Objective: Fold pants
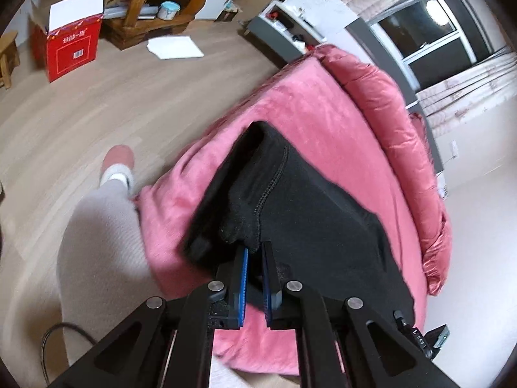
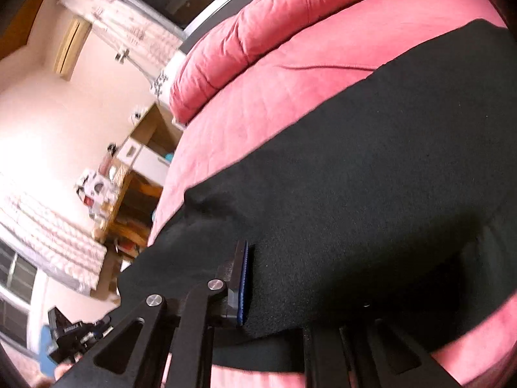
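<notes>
Black pants (image 1: pixel 310 213) lie on a pink bed cover (image 1: pixel 310 103), partly lifted at the near end. My left gripper (image 1: pixel 255 250) is shut on a bunched seam edge of the pants, blue pads pinching the cloth. In the right wrist view the pants (image 2: pixel 371 168) stretch across the pink bed (image 2: pixel 245 123). My right gripper (image 2: pixel 255 278) is shut on the pants' edge; only its left finger (image 2: pixel 240 281) shows, the other is hidden under the black cloth.
A person's grey-trousered leg (image 1: pixel 97 232) and slippered foot (image 1: pixel 118 165) stand left of the bed on wood floor. A red box (image 1: pixel 72 50), wooden furniture (image 1: pixel 152 9) and paper (image 1: pixel 174 47) are farther off. A pink quilt (image 1: pixel 387 103) lies along the bed's far side, under windows.
</notes>
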`<state>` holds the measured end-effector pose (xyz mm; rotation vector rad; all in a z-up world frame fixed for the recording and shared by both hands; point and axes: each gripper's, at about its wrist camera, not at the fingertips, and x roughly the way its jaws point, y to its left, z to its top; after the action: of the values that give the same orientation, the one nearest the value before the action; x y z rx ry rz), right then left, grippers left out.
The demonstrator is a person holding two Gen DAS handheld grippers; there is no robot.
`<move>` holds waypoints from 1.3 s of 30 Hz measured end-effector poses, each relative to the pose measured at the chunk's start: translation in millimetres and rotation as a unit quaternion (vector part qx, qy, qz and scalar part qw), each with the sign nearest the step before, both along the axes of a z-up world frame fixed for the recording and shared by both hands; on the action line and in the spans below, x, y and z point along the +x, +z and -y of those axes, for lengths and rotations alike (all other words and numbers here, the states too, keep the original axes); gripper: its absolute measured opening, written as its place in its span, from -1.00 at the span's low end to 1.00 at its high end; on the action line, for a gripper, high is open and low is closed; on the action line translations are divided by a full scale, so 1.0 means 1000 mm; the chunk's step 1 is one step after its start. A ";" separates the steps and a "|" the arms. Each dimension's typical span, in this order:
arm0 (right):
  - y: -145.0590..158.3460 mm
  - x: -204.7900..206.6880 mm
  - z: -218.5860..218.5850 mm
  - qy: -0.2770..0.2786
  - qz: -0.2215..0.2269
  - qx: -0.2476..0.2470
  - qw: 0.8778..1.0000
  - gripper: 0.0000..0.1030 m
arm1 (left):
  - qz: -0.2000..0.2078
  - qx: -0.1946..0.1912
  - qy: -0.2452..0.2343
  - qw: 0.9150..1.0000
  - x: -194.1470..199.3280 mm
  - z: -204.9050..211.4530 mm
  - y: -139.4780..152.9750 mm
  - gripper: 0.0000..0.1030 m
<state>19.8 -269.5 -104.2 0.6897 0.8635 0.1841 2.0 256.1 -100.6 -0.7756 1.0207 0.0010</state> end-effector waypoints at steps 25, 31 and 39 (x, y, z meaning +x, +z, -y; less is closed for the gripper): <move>-0.022 -0.015 0.099 -0.113 -0.025 0.052 0.992 -0.08 | 0.078 0.160 0.077 0.981 -0.019 -0.002 0.047 -0.74; -0.011 -0.008 0.205 -0.209 0.006 0.013 0.978 -0.08 | 0.077 0.120 0.035 0.989 0.002 0.012 0.040 -0.60; -0.019 0.002 0.315 -0.321 -0.006 0.026 0.947 -0.35 | 0.037 0.161 -0.118 0.979 0.066 0.101 -0.007 -0.59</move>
<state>21.7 -584.4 -123.3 0.9884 0.6085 -0.3856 67.6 154.7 -107.7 -0.3541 1.0056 -0.0655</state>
